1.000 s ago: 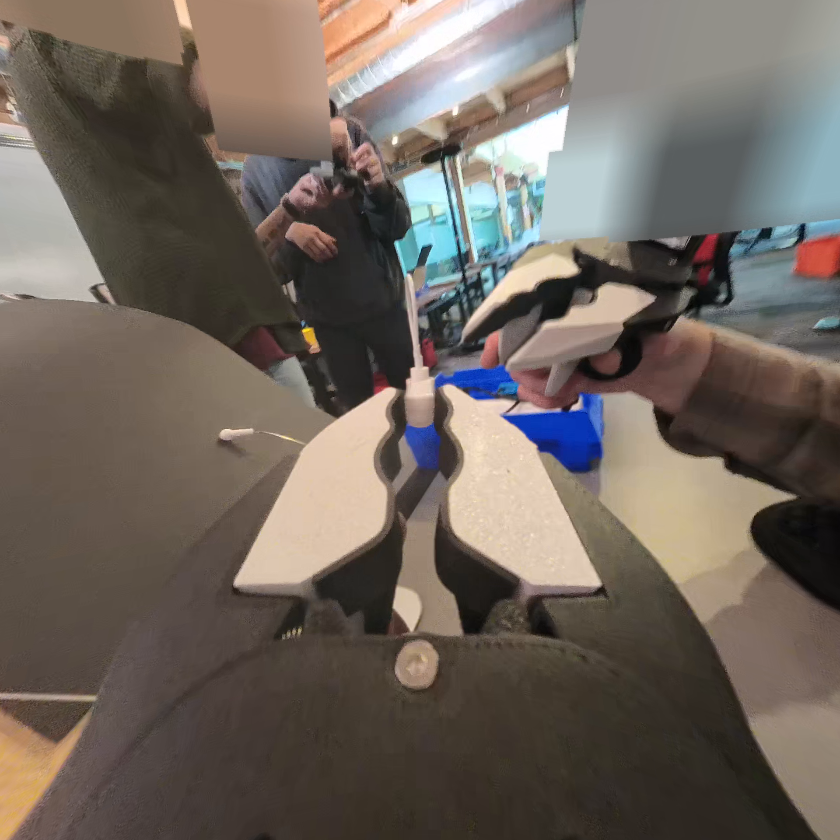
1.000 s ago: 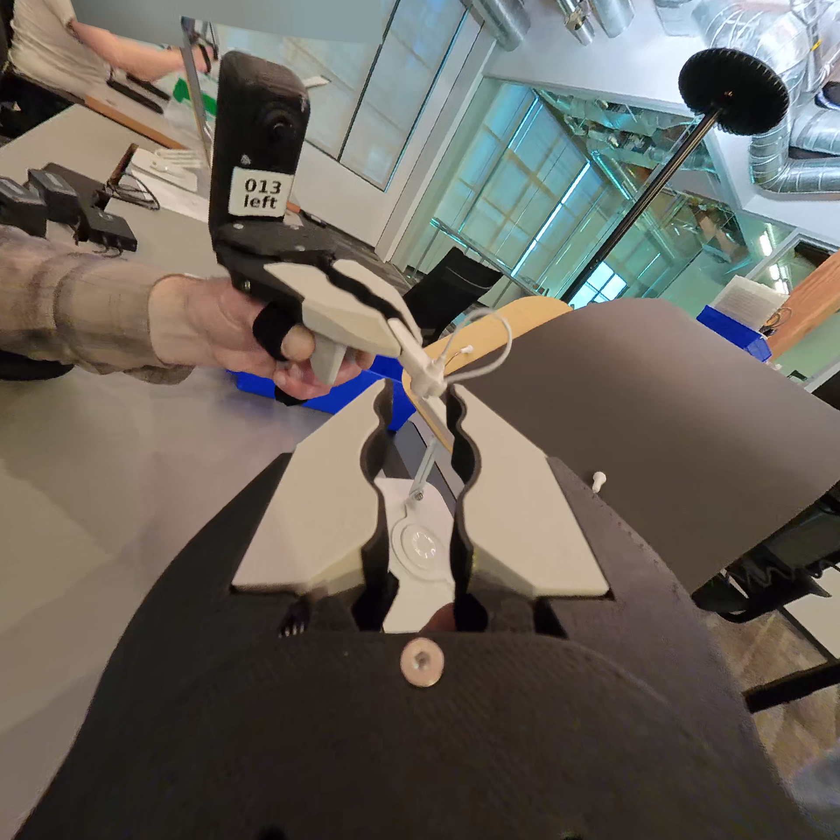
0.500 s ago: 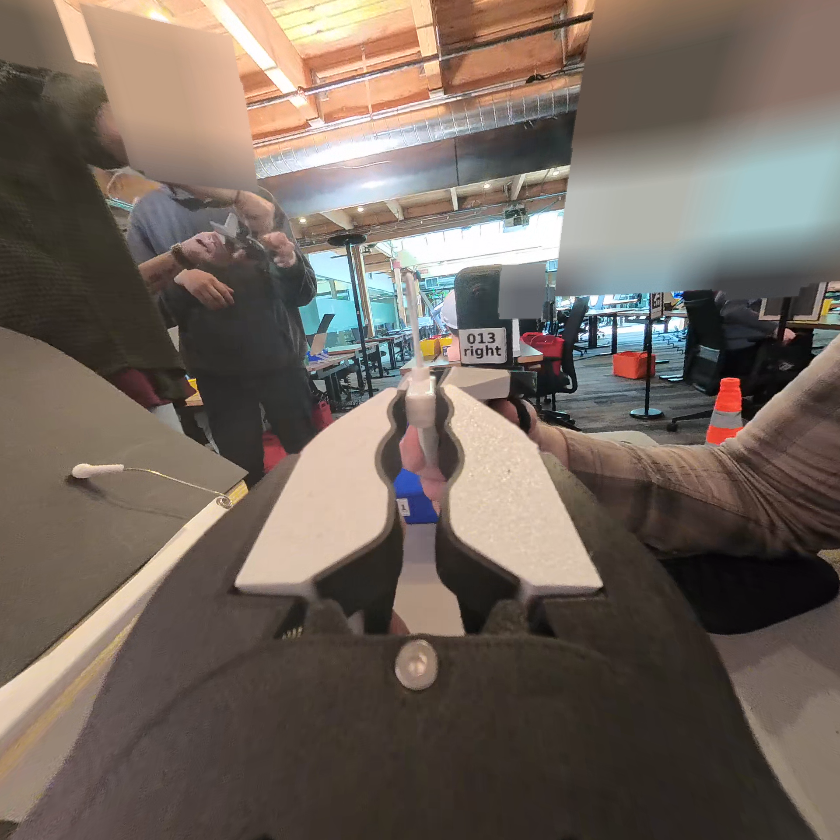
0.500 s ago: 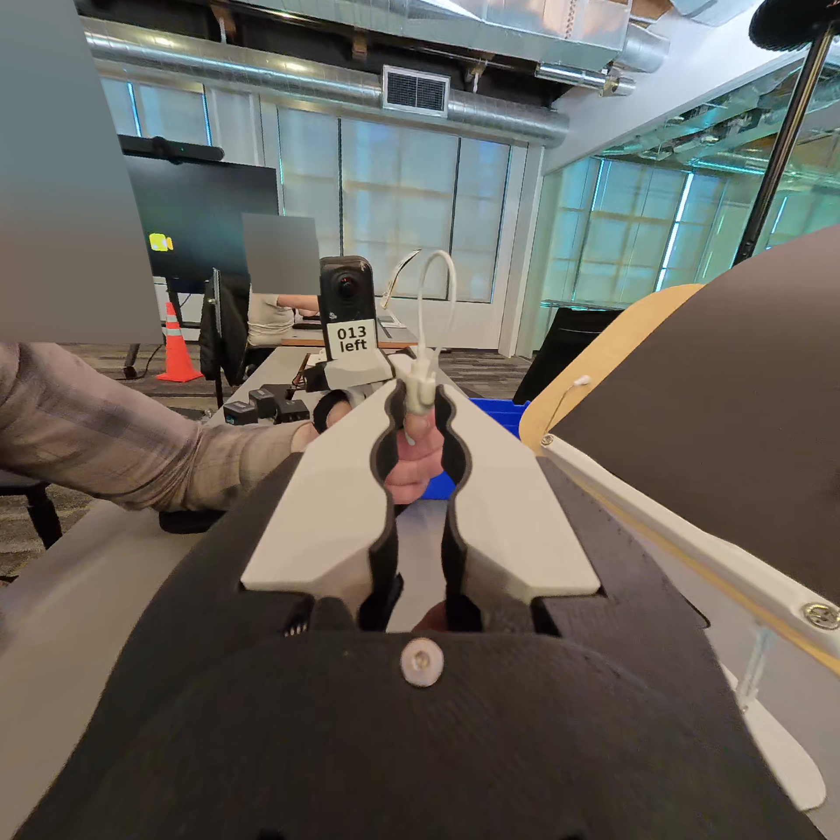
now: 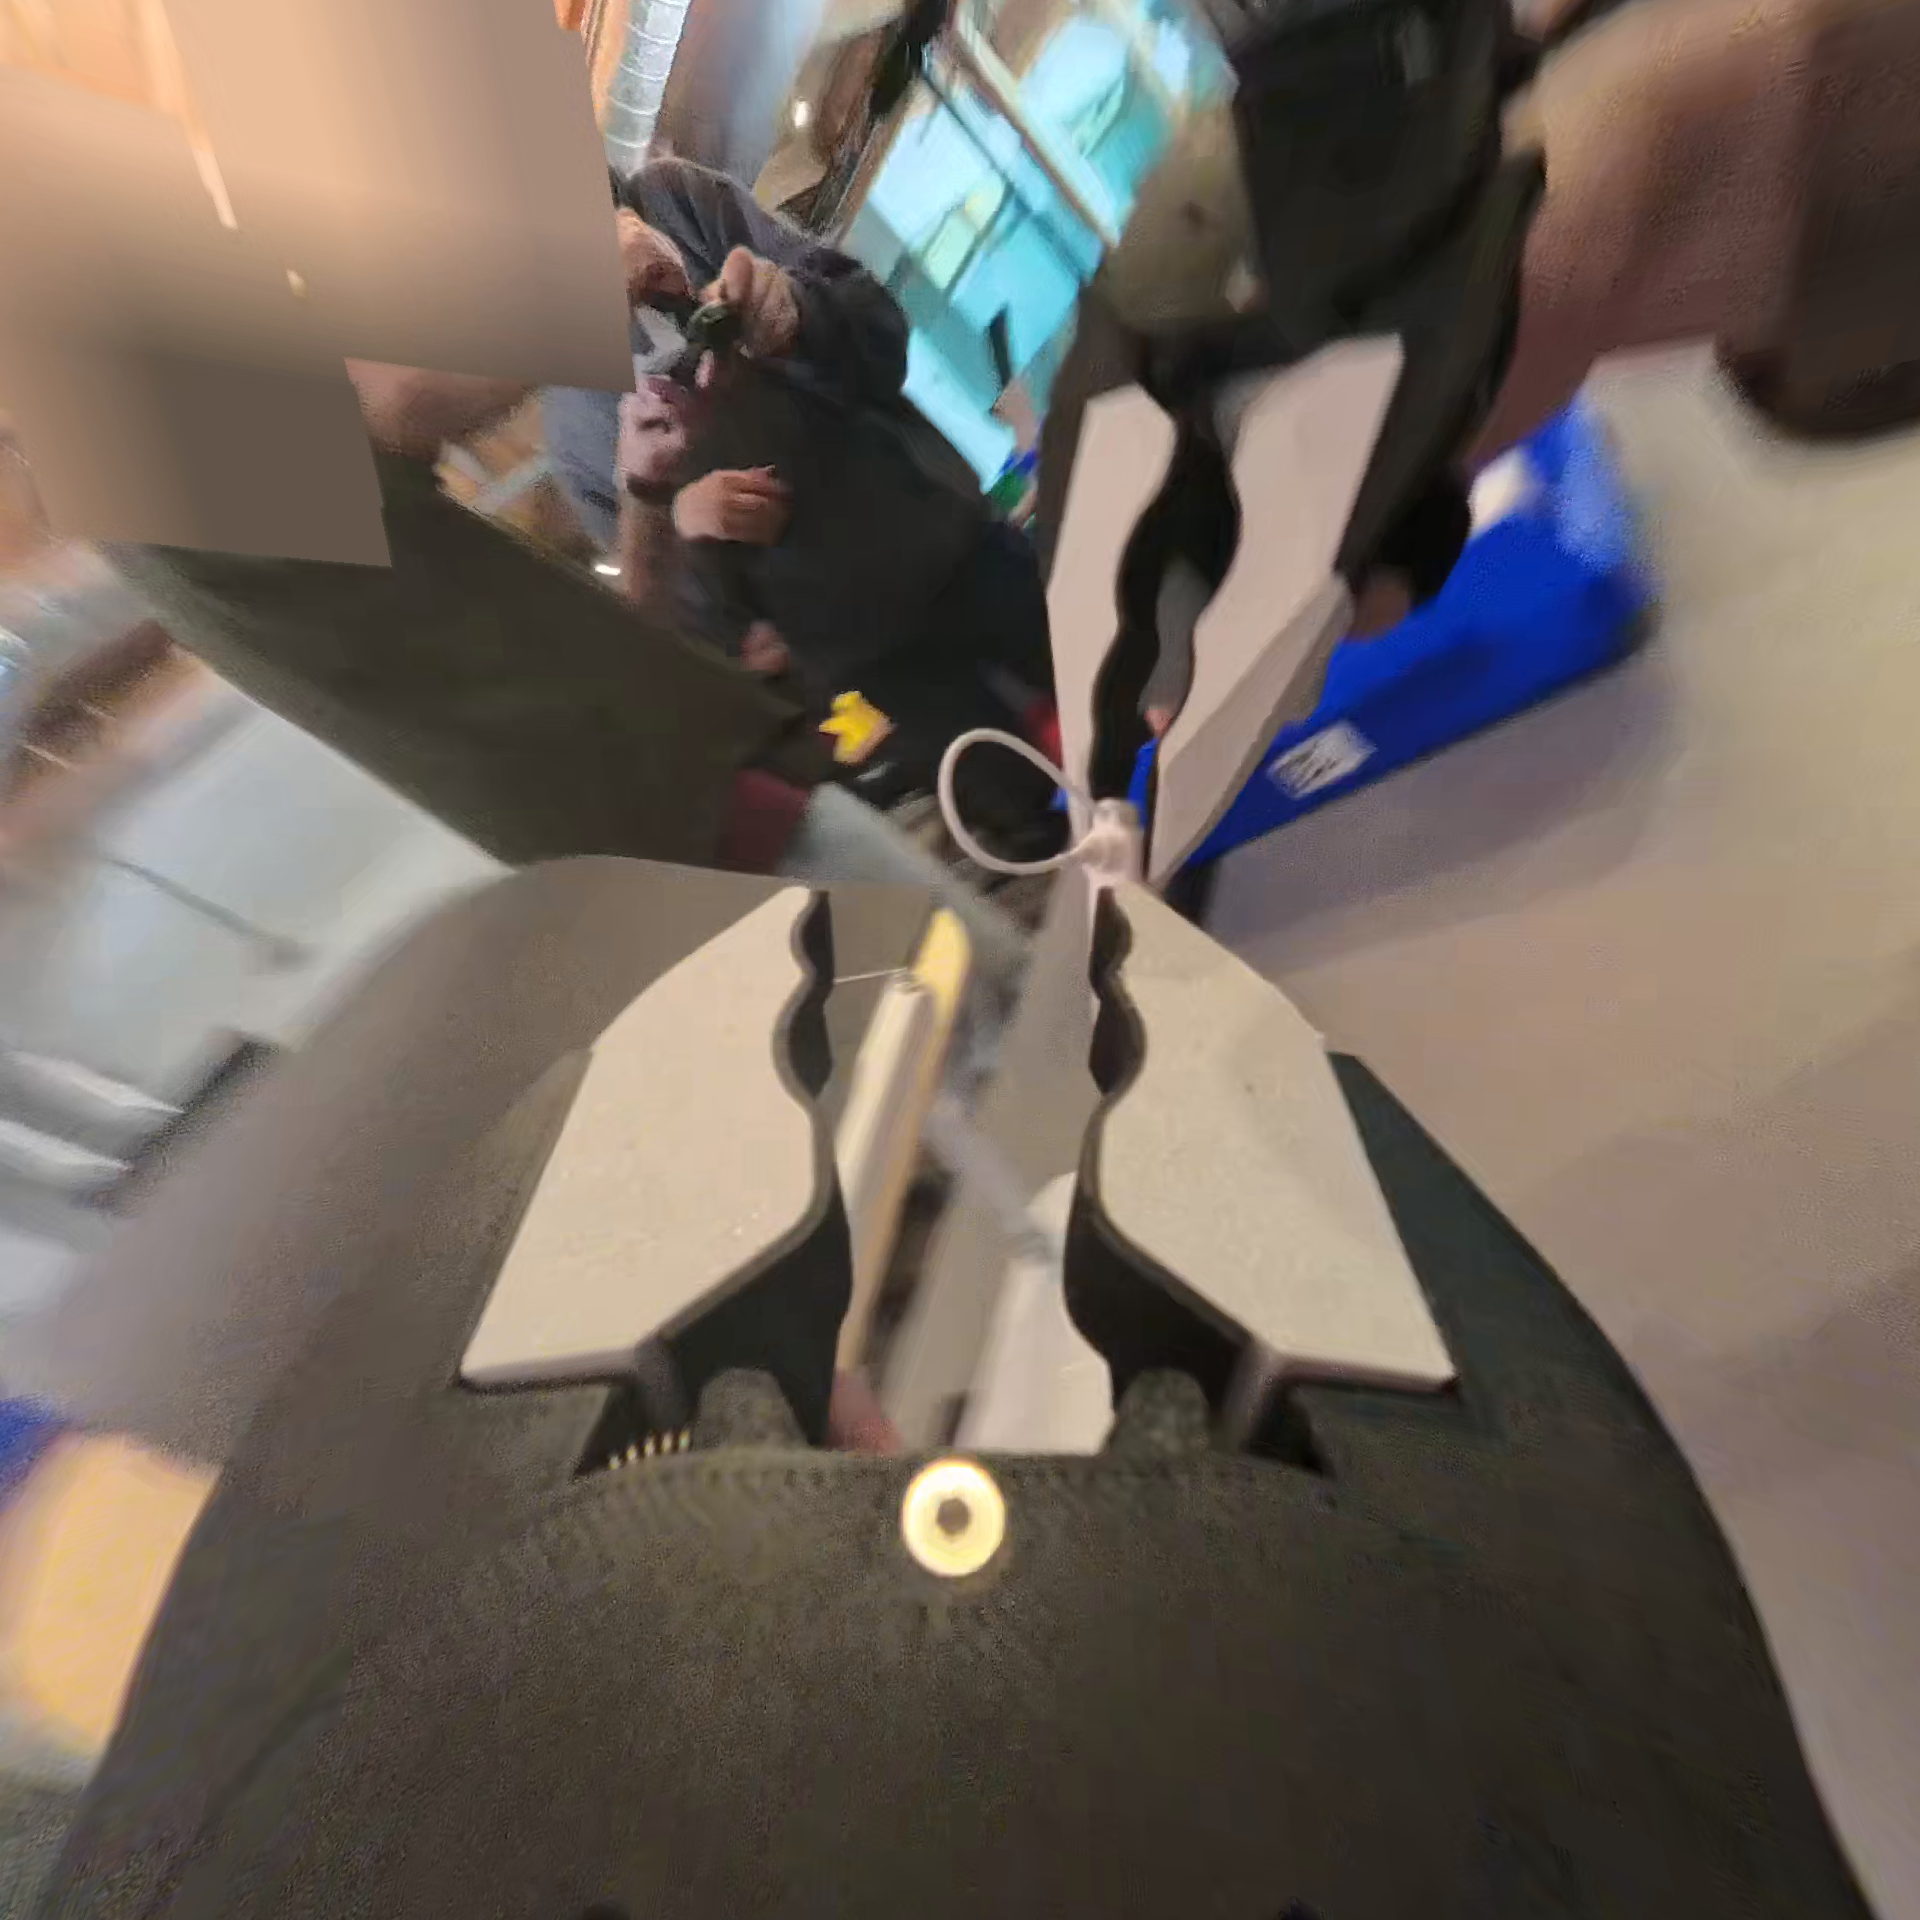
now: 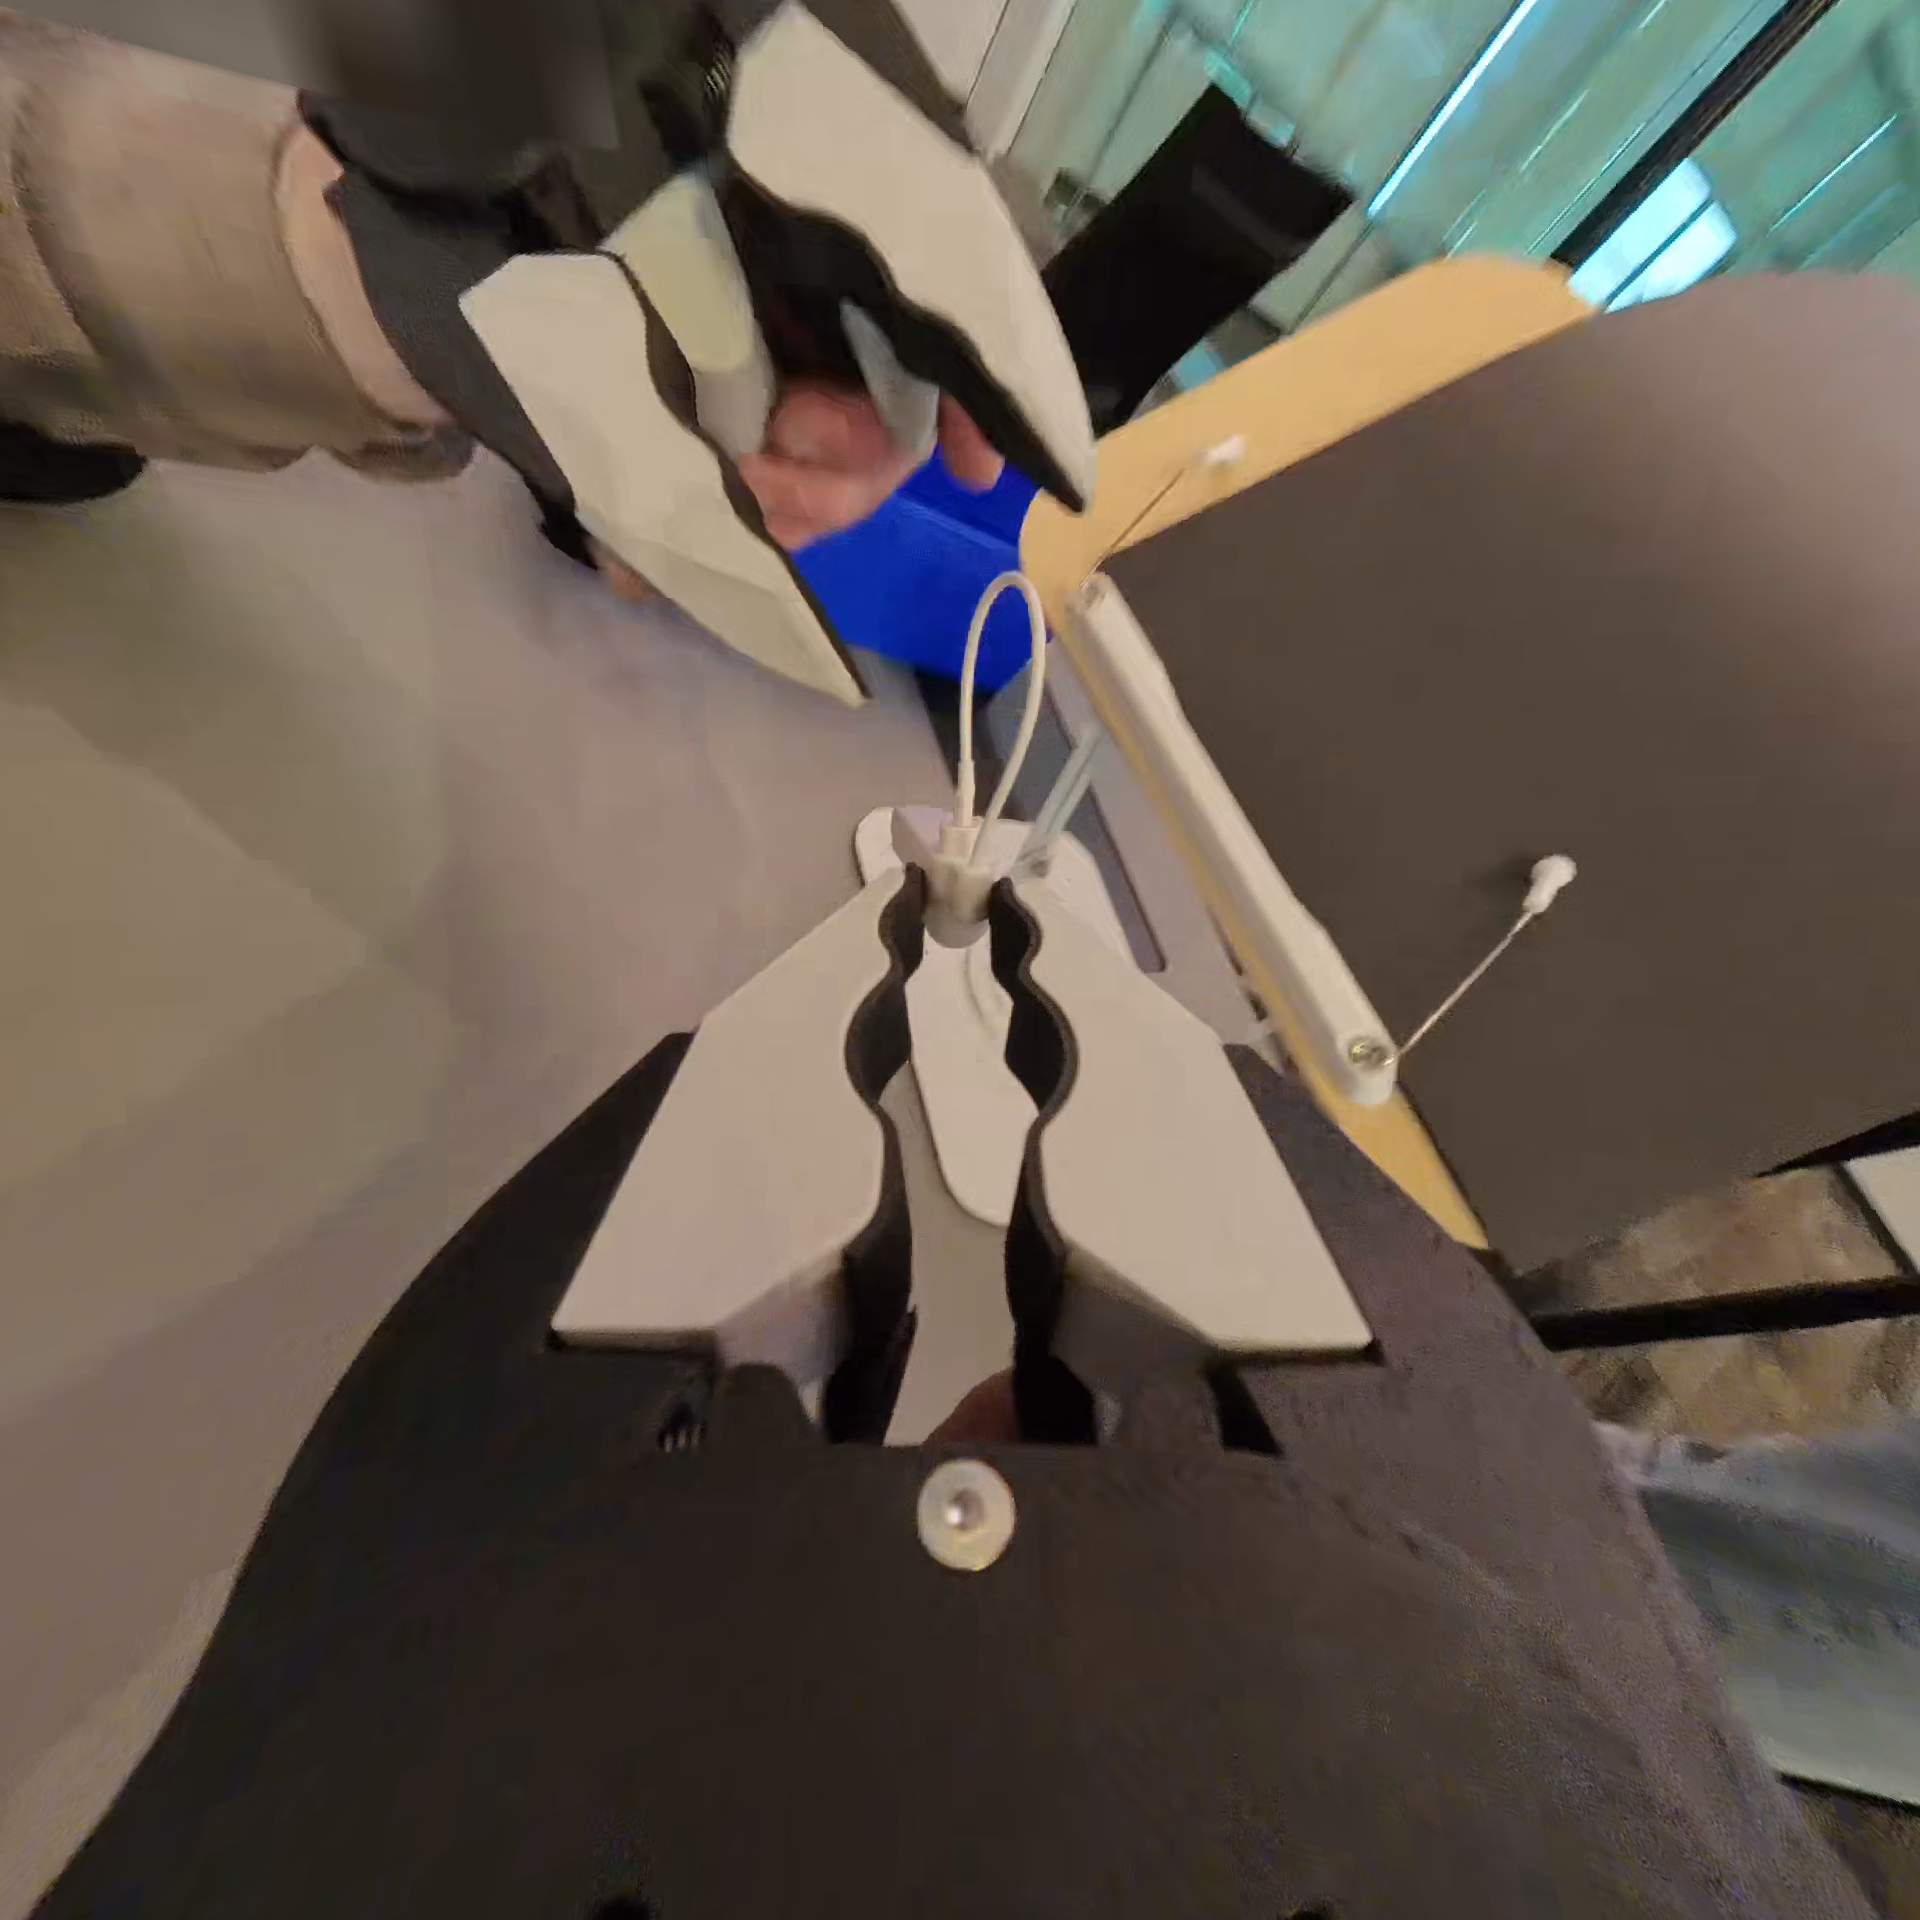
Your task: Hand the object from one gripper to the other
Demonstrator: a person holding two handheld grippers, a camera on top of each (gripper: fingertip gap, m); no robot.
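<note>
your right gripper (image 6: 956, 894) clamped on the small white looped cable (image 6: 971, 831) at its fingertips mid-frame, your left gripper (image 5: 961, 925) jaws wide apart with nothing in them, blue bin (image 6: 914, 582) just behind, upper middle

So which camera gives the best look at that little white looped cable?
The right wrist view: the white looped cable sits sharp and central, pinched at the right gripper tips. The left wrist view shows it smaller and blurred, beyond the open left gripper.
</note>
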